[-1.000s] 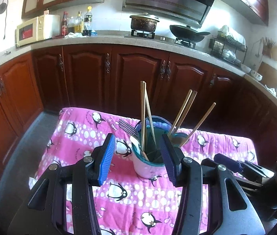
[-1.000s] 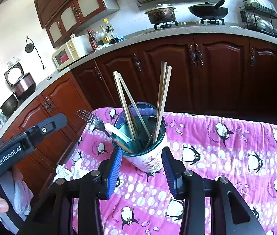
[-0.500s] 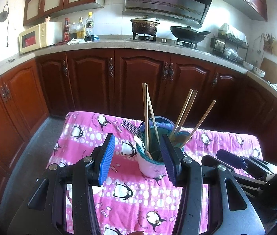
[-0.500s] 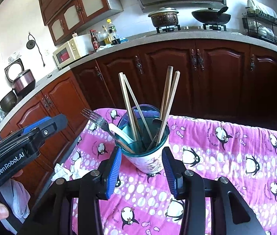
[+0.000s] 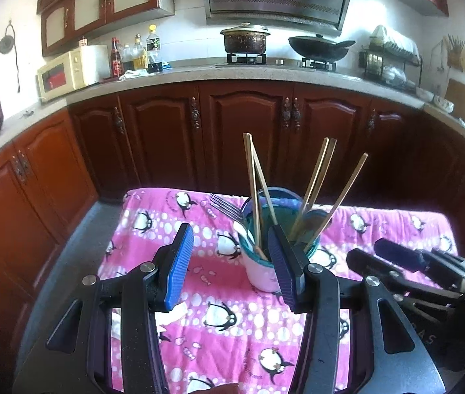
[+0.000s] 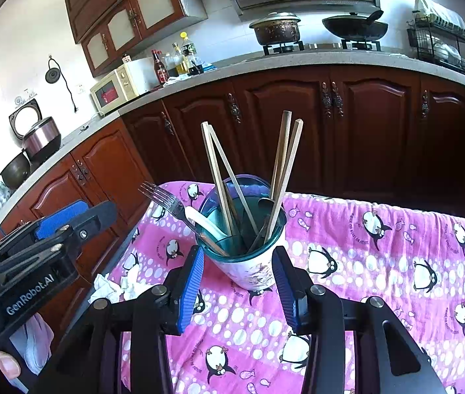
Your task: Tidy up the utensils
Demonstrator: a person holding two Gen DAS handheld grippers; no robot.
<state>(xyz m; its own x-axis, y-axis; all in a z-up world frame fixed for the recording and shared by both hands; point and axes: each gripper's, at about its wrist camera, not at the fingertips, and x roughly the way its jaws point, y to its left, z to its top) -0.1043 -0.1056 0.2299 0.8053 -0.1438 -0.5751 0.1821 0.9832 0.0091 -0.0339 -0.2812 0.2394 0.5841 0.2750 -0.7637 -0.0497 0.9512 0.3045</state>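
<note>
Standing near the far edge of a pink penguin-print cloth (image 6: 380, 262), a white cup with a teal rim (image 6: 252, 269) holds the utensils: wooden chopsticks (image 6: 285, 164) leaning apart in two pairs, a metal fork (image 6: 163, 198) with its tines jutting out to the left, and a white spoon (image 6: 203, 221) lying against the rim. The right gripper (image 6: 237, 287) sits just in front of the cup with its blue pads spread to either side of it and clear of its wall, holding nothing. The left gripper (image 5: 229, 264) is also spread and empty; in its own view its right finger overlaps the cup's near side, so whether it touches cannot be told. Crumpled white tissue (image 6: 107, 287) lies at the cloth's left edge. Beyond the cloth runs a row of dark red-brown cabinets (image 6: 364, 124) under a pale countertop (image 5: 199, 72) carrying a microwave (image 5: 65, 74), bottles (image 5: 134, 54), a lidded pot (image 5: 245, 37), a wok (image 5: 319, 47) and a dish rack (image 5: 390, 62). A rice cooker (image 6: 40, 136) sits far left.
</note>
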